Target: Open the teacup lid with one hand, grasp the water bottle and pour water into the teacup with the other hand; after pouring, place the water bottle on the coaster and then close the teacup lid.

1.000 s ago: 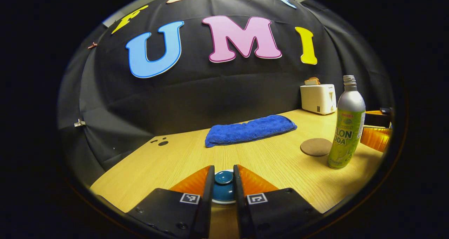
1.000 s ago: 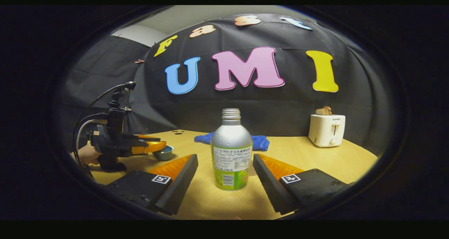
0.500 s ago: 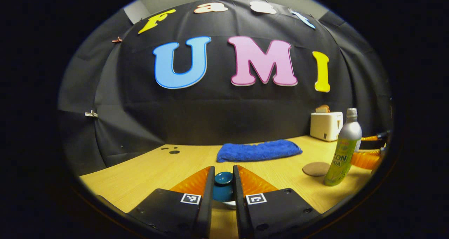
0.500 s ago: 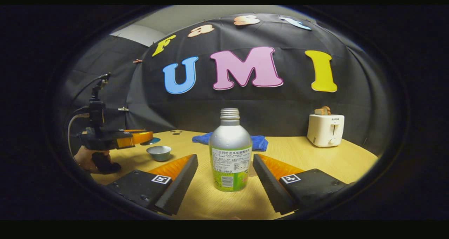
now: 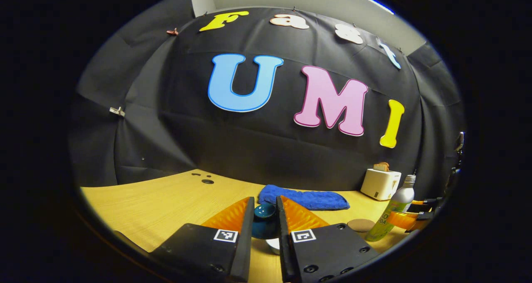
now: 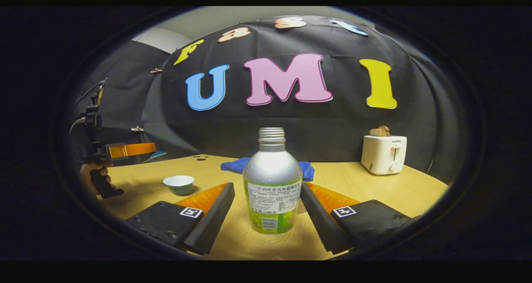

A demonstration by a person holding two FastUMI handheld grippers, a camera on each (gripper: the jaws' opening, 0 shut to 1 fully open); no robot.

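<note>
In the left gripper view my left gripper is shut on the knob of the teal teacup lid, held up in the air. The white rim of the teacup peeks out below it. From the right gripper view, the open teacup sits on the table at the left, with the left gripper and lid raised above and behind it. The silver-and-green water bottle stands uncapped between the fingers of my open right gripper. The round brown coaster lies beside the bottle.
A blue towel lies at the back of the wooden table. A white toaster with bread stands at the back right. A hand holds the left gripper's handle at the table's left edge.
My left gripper has lifted the lid off the teacup and carried it up and to the left, leaving the cup open. The right gripper has edged closer around the bottle.
</note>
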